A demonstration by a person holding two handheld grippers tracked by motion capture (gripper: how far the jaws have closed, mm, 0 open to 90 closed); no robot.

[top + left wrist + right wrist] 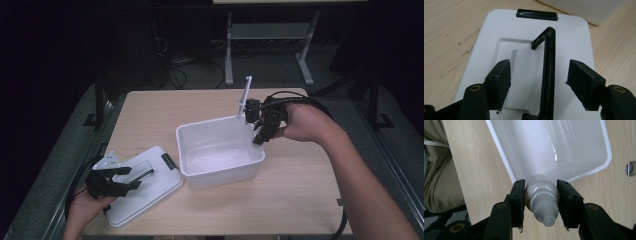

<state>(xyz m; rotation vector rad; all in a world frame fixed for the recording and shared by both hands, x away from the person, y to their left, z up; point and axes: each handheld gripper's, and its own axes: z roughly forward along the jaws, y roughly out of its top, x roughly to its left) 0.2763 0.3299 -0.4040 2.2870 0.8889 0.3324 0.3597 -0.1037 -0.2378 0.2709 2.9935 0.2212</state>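
Right gripper view has the right gripper [541, 202] clamped on a small white plastic squeeze bottle [541, 195] (nozzle facing the camera), right over the rim of the open white plastic bin [584, 150]. Left gripper [539, 80] hangs with its jaws apart, straddling the black handle [547, 72] of the flat white lid [574, 37] lying on the wooden surface [449, 37].

The high view looks forward and down from above the person's side, taking in the whole table [300, 200] from some way off. The left gripper view sits close over the lid [499, 27], looking along its jaws. The right gripper view looks steeply down, close over the bin [564, 142]; the high view shares both lid and bin
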